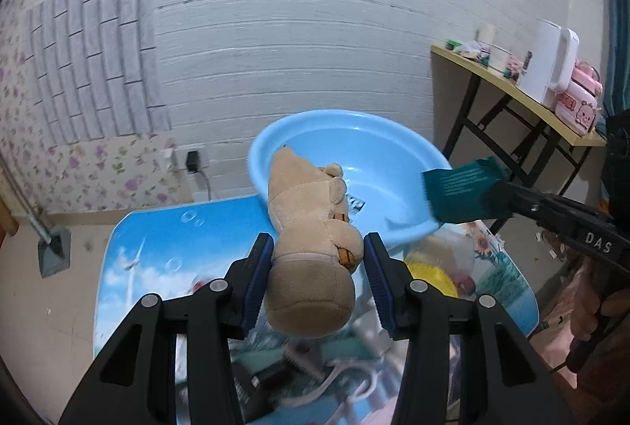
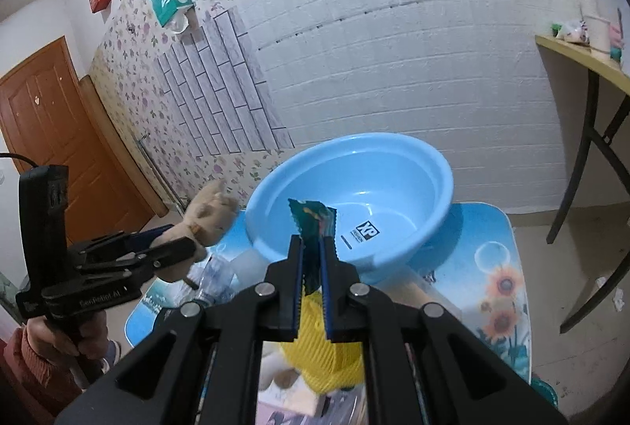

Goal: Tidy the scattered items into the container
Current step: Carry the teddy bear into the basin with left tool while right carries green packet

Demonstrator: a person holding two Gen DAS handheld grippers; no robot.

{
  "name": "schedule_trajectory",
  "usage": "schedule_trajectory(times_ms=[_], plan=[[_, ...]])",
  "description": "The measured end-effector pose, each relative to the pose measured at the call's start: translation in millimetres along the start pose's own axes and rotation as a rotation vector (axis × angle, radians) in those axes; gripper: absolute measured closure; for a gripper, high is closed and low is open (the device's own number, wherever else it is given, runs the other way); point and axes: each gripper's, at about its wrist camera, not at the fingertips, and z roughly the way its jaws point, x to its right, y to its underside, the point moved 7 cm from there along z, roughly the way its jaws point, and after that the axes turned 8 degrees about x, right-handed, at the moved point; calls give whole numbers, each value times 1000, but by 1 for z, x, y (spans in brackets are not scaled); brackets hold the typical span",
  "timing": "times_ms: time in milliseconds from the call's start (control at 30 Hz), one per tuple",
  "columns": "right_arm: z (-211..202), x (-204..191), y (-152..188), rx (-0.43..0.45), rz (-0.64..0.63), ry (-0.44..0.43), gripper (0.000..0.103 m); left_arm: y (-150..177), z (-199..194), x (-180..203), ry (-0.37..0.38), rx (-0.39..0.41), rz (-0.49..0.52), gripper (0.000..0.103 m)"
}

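Note:
A light blue plastic basin (image 1: 378,169) (image 2: 393,185) stands at the far end of a small printed table (image 1: 165,240) (image 2: 496,267). My left gripper (image 1: 319,254) is shut on a tan plush bear (image 1: 311,248) and holds it above the table, just short of the basin's near rim. It also shows at the left of the right wrist view (image 2: 185,248), with the bear (image 2: 208,216). My right gripper (image 2: 311,248) is shut on a dark teal snack packet (image 2: 313,224) in front of the basin. In the left wrist view that packet (image 1: 460,193) hangs over the basin's right rim.
Under the grippers lie a yellow mesh item (image 2: 327,346) (image 1: 433,275), a clear plastic bottle (image 2: 212,275), a brush and a cord (image 1: 315,374). A wooden desk (image 1: 512,86) with clutter stands at the right. A white brick wall is behind, a door (image 2: 43,133) at the left.

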Motion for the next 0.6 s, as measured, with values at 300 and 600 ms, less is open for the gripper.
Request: schedule_trajectory(times_ms=[300, 600], plan=[[48, 21, -10, -44, 10, -16, 95, -26, 59, 30, 49, -36, 70, 57], [81, 34, -1, -104, 2, -9, 95, -17, 100, 30, 36, -108, 96, 56]])
